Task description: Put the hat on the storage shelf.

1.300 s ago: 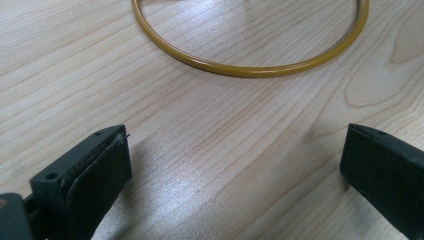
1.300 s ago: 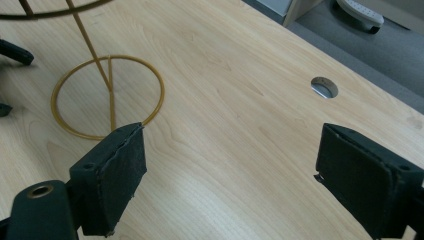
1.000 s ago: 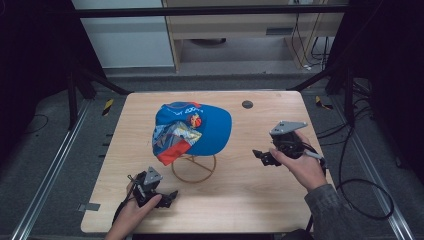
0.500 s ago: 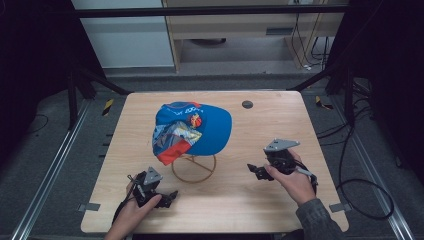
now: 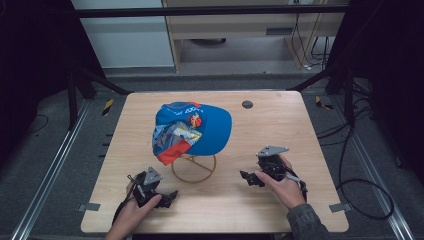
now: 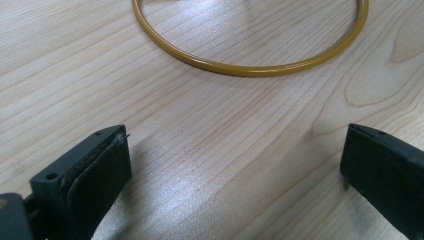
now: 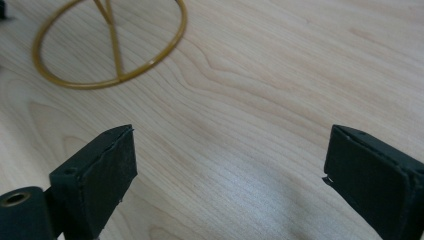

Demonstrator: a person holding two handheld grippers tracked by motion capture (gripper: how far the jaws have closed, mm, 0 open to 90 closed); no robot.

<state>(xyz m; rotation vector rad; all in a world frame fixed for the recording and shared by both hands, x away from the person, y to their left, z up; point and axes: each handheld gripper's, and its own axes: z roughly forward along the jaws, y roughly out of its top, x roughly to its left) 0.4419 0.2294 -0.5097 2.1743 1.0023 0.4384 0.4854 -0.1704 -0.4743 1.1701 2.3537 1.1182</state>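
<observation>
A blue cap with a red and patterned front hangs on a yellow wire stand whose base ring lies on the wooden table. My left gripper rests at the front left of the ring, open, with bare wood between its jaws and the ring just ahead. To the right of the ring my right gripper sits low over the table. Its jaws have just been opening and stand wide, with nothing between them. The ring lies ahead to its left.
A small dark round spot marks the table near its back edge. Grey tape tabs sit at the front corners. Cables trail on the floor to the right. Bare wood lies right of the cap.
My right gripper has come down from mid-air toward the table and drawn nearer to the front edge. The left gripper and the cap have stayed put.
</observation>
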